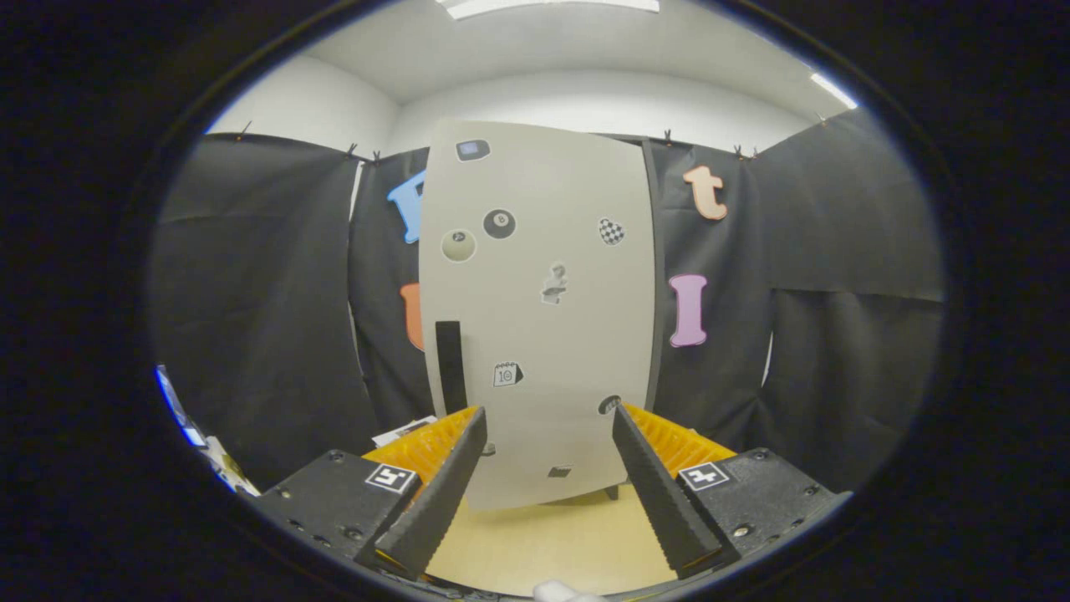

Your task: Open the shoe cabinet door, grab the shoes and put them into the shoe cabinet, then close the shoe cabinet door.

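A tall pale grey shoe cabinet [539, 309] stands just ahead of my fingers against the black cloth wall. Its door is shut and covered with several small stickers. A black vertical handle strip [450, 366] sits on the door's lower left, just above my left fingertip. My gripper [547, 416] is open, its two orange and black fingers [435, 493] spread wide to either side of the cabinet's lower part, with nothing between them. A small white bit [558, 592] shows at the very bottom between the fingers; I cannot tell what it is.
The cabinet stands on a light wooden floor [552, 543]. Black cloth walls close the booth on the left, back and right. Some papers or small items [401, 431] lie on the floor left of the cabinet's base.
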